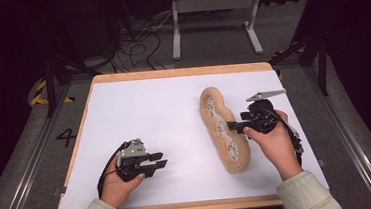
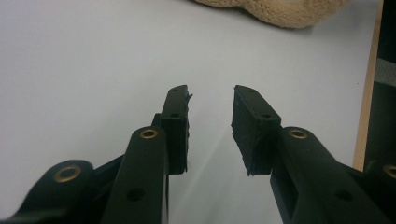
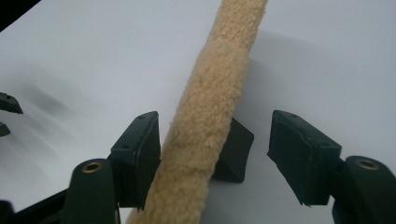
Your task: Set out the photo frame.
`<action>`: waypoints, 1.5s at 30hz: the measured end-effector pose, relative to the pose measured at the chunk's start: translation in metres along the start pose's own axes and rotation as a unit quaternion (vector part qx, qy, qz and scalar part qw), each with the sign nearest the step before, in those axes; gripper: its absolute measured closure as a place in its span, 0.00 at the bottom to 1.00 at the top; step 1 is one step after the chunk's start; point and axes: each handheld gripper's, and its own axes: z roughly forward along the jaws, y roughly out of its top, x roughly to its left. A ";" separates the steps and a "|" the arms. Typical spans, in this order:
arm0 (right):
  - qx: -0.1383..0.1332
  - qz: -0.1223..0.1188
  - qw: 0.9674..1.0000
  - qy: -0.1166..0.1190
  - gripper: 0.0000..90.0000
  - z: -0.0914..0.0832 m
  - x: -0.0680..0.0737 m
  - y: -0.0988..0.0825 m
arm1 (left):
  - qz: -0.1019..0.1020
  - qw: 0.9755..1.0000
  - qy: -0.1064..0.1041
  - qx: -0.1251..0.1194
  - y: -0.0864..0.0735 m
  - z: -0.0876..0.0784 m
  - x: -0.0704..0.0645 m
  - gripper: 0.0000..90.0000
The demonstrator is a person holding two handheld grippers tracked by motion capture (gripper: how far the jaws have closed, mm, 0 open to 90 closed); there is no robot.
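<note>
A long tan fleece piece (image 1: 224, 131) with a white patterned inner face lies on the white table (image 1: 148, 102), right of centre, running from the back toward the front. My right gripper (image 1: 231, 127) reaches in from its right side. In the right gripper view the jaws (image 3: 215, 119) stand apart around the raised fleece rim (image 3: 210, 107), which runs close to the left pad while the right pad is well clear of it. My left gripper (image 1: 164, 159) rests at the front left, open (image 2: 212, 91) with nothing between its jaws. The fleece end (image 2: 280, 11) lies farther off ahead of it.
The white sheet covers a wooden board whose edge (image 1: 171, 73) shows at the back. Beyond it on the floor stand a grey metal frame (image 1: 215, 27) and loose cables (image 1: 133, 43). A "4" (image 1: 65, 136) is marked on the floor at the left.
</note>
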 end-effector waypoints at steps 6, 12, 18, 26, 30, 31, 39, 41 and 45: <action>0.021 0.013 1.000 0.009 0.44 0.016 -0.001 0.007 | -0.004 1.000 -0.003 0.008 -0.003 -0.001 0.000 0.75; 0.020 0.032 0.999 0.012 0.56 0.032 0.003 0.012 | -0.008 1.000 -0.007 0.016 -0.006 -0.001 0.002 0.74; 0.056 0.060 0.997 -0.008 0.68 0.039 0.007 0.018 | -0.006 1.000 -0.010 0.020 -0.007 -0.001 0.001 0.74; 0.056 0.074 0.995 -0.020 0.71 0.040 0.010 0.018 | -0.002 1.000 -0.012 0.022 -0.006 0.001 0.000 0.73; 0.054 0.089 0.994 -0.022 0.71 0.040 0.010 0.018 | -0.002 1.000 -0.012 0.022 -0.006 0.001 0.001 0.73; 0.054 0.089 0.994 -0.022 0.71 0.040 0.010 0.018 | -0.003 1.000 -0.012 0.022 -0.006 0.001 0.001 0.73; 0.077 0.106 0.991 -0.036 0.73 0.040 0.015 0.023 | -0.003 1.000 -0.015 0.022 -0.006 0.000 0.001 0.73; 0.078 0.107 0.991 -0.035 0.73 0.041 0.016 0.024 | -0.003 1.000 -0.015 0.022 -0.006 0.000 0.001 0.73; 0.081 0.111 0.990 -0.040 0.73 0.041 0.018 0.026 | -0.005 1.000 -0.013 0.020 -0.006 0.000 0.001 0.73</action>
